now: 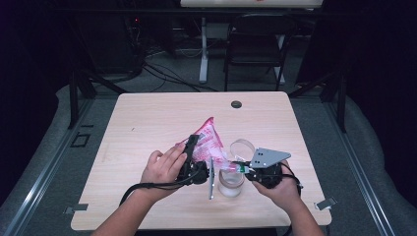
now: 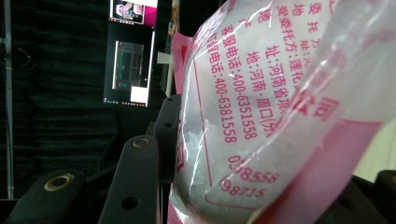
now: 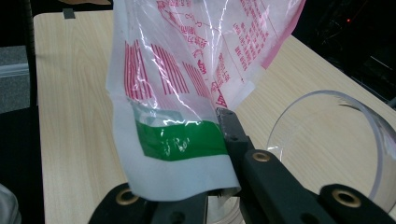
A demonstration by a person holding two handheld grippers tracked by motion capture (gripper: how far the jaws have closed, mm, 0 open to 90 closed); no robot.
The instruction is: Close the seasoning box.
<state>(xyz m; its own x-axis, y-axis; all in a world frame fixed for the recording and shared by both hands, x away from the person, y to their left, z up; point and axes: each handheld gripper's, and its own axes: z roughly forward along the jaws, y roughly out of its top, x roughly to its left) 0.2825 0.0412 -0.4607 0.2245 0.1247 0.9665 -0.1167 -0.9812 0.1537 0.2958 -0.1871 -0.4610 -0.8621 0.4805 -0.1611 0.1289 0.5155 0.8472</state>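
A pink-and-white plastic bag (image 1: pixel 206 140) of white granules hangs tilted above the wooden table (image 1: pixel 147 128). My left gripper (image 1: pixel 195 150) is shut on the bag's full body, and in the left gripper view the bag (image 2: pixel 280 102) bulges between the black jaws. My right gripper (image 1: pixel 237 168) is shut on the bag's lower corner, just over a clear glass jar (image 1: pixel 231 186). In the right gripper view that corner, with its green patch (image 3: pixel 180 140), is pinched between the jaws of my right gripper (image 3: pixel 196 144). The bag's opening is hidden.
A second clear round container (image 1: pixel 242 146) lies just beyond the jar, its rim (image 3: pixel 327 100) close on the right in the right gripper view. A cable hole (image 1: pixel 236 104) sits near the table's far edge. A folding chair (image 1: pixel 255 44) stands behind the table.
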